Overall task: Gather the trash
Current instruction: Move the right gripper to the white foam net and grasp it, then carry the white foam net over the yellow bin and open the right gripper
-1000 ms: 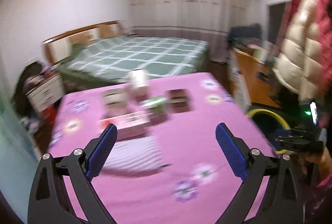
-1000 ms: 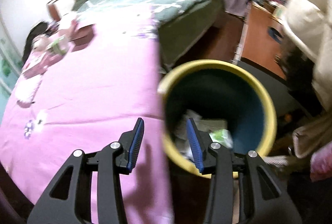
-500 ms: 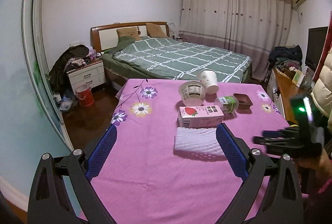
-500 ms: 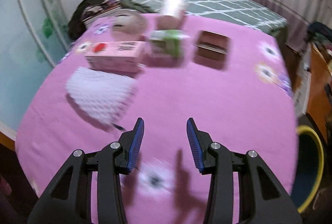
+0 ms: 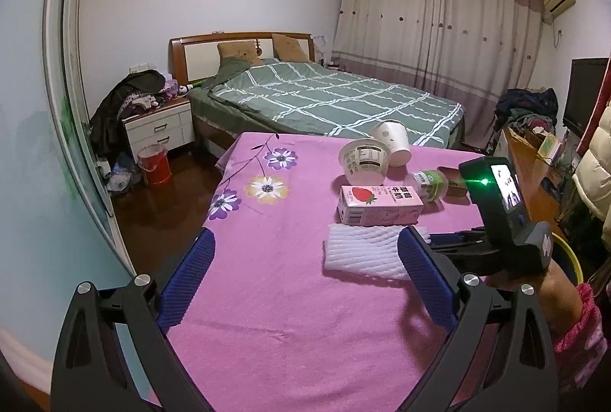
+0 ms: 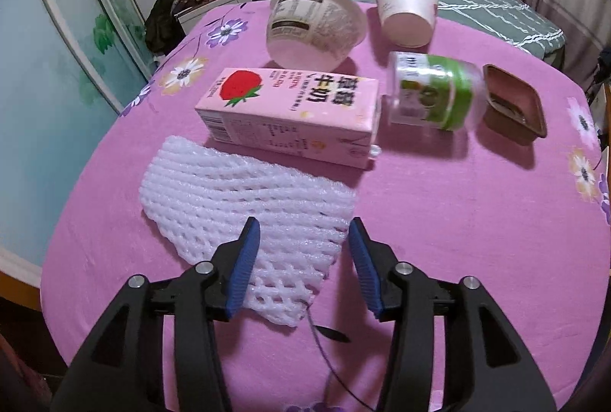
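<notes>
Trash lies on the pink tablecloth. A white foam net is nearest, also in the left wrist view. Behind it lie a pink strawberry milk carton, a white tub, a paper cup, a green-labelled jar and a brown tray. My right gripper is open, its jaws on either side of the net's near corner, just above it. My left gripper is wide open and empty above the table, left of the net.
A yellow-rimmed bin stands off the table's right side, mostly hidden by the right gripper's body. A bed lies beyond the table. A nightstand and a red bucket stand on the left.
My right gripper has swung from the bin back over the table and come down at the foam net. My left gripper has turned left and steadied above the table.
</notes>
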The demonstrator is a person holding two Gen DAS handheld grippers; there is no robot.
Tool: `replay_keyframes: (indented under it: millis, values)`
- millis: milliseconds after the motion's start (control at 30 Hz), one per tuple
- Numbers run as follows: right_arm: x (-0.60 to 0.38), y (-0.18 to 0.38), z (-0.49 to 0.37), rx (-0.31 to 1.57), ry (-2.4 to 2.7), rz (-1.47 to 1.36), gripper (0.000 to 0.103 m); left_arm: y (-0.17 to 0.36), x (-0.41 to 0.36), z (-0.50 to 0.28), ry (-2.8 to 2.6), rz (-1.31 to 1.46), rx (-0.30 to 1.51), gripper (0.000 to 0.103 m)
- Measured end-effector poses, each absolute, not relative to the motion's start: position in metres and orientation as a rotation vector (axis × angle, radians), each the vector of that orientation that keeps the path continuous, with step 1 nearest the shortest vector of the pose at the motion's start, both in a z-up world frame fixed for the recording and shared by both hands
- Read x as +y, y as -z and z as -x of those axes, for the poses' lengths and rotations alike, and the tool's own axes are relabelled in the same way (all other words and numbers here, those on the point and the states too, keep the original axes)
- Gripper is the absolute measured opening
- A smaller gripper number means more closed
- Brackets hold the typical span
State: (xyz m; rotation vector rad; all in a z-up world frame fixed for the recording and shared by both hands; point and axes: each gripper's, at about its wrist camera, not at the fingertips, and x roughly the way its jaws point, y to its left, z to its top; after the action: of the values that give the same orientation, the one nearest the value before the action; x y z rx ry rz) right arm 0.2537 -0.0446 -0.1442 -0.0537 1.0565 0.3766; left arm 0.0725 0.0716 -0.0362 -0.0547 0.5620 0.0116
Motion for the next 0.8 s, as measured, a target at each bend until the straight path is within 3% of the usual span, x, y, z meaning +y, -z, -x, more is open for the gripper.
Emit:
replay_keyframes:
  millis: [100, 367, 800]
  values:
    - [-0.040, 0.145, -0.252, 1.047, -0.371, 0.068, 0.043, 0.037, 0.071, -0.073, -0.008, 0.056, 0.564, 0.095]
    - [-0.041, 0.140, -0.243, 1.003, -0.357, 0.094, 0.010, 0.040, 0.068, -0.074, -0.008, 0.058, 0.568, 0.095]
    - [-0.084, 0.116, -0.199, 0.946, -0.383, -0.008, 0.007, 0.046, 0.056, -0.076, 0.010, 0.053, 0.582, 0.095]
